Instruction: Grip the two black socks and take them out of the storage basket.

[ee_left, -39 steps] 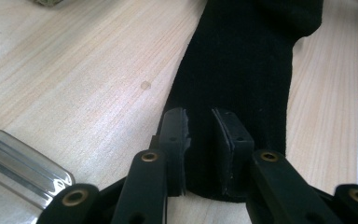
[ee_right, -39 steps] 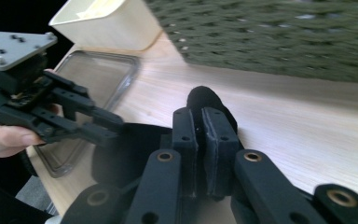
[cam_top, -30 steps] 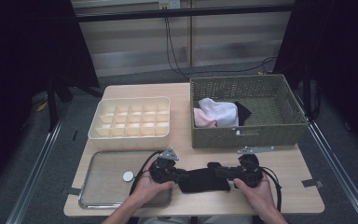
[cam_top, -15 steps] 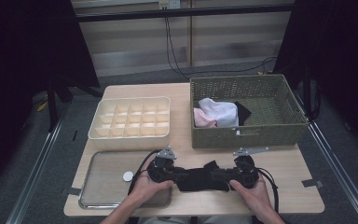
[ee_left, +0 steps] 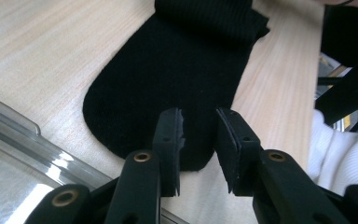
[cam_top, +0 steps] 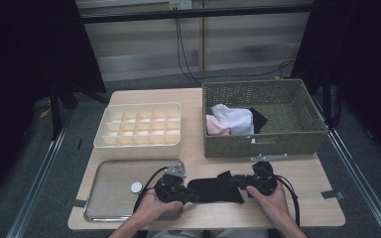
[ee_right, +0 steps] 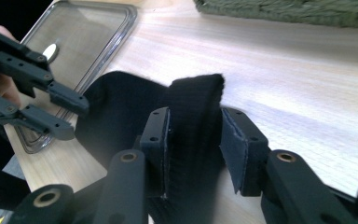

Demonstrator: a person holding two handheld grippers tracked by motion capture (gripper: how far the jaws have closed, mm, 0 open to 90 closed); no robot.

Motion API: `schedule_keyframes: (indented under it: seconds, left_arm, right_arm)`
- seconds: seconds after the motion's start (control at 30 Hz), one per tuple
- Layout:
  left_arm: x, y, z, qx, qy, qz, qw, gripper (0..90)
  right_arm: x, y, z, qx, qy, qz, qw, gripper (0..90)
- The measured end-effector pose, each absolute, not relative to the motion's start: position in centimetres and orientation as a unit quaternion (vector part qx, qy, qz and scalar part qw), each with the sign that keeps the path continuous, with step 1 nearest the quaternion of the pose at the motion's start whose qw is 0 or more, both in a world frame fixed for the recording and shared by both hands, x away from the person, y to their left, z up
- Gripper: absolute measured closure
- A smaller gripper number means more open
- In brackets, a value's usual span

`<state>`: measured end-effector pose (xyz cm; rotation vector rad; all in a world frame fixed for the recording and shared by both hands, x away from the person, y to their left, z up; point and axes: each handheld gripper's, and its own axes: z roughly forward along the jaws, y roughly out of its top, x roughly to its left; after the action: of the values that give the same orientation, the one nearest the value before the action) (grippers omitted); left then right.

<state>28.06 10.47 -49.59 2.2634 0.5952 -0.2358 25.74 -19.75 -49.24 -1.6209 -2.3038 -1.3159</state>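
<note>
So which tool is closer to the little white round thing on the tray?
Left. The left tool sits at the tray's right edge beside the white disc; the right tool is beyond the black sock.

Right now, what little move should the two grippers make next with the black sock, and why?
Probably draw both grippers back from the black sock. It lies flat on the table beside the tray. The right gripper has just been opening, with the sock's raised cuff standing loose between its jaws. The left gripper stands open over the toe. Neither seems to pinch it, so the sock looks let go.
</note>
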Motion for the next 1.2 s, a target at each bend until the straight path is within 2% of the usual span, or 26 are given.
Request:
schedule_keyframes:
  seconds: [0.07, 0.13, 0.17, 0.27, 0.63, 0.97, 1.13, 1.2]
  left_arm:
    - [28.2, 10.3, -49.6, 0.890, 0.233, -0.089, 0.383, 70.2]
    - [28.3, 10.0, -49.6, 0.888, 0.233, -0.080, 0.388, 70.2]
    - [28.5, 10.0, -49.6, 0.890, 0.233, -0.078, 0.383, 70.1]
    - [28.6, 10.0, -49.6, 0.889, 0.235, -0.075, 0.386, 70.5]
    - [29.6, 10.3, -49.6, 0.893, 0.231, -0.059, 0.382, 70.6]
    - [29.9, 10.2, -49.7, 0.891, 0.230, -0.051, 0.388, 70.8]
    - [30.1, 10.0, -49.9, 0.885, 0.232, -0.054, 0.400, 70.4]
    - [30.2, 9.9, -49.9, 0.887, 0.233, -0.044, 0.397, 70.2]
  right_arm:
    - [25.8, -19.4, -49.5, -0.517, -0.748, -0.416, 0.020, 62.5]
    - [25.8, -19.0, -49.6, -0.515, -0.754, -0.407, 0.018, 70.3]
    - [25.8, -18.9, -49.6, -0.515, -0.755, -0.406, 0.013, 77.9]
    - [25.7, -19.3, -49.1, -0.519, -0.747, -0.415, 0.008, 82.6]
    - [23.7, -24.4, -46.7, -0.545, -0.708, -0.449, -0.021, 84.0]
    - [23.2, -28.8, -47.6, -0.584, -0.698, -0.410, -0.047, 83.2]
    - [23.4, -29.4, -47.9, -0.591, -0.701, -0.396, -0.058, 82.7]
    - [23.4, -29.7, -48.2, -0.594, -0.700, -0.391, -0.054, 79.9]
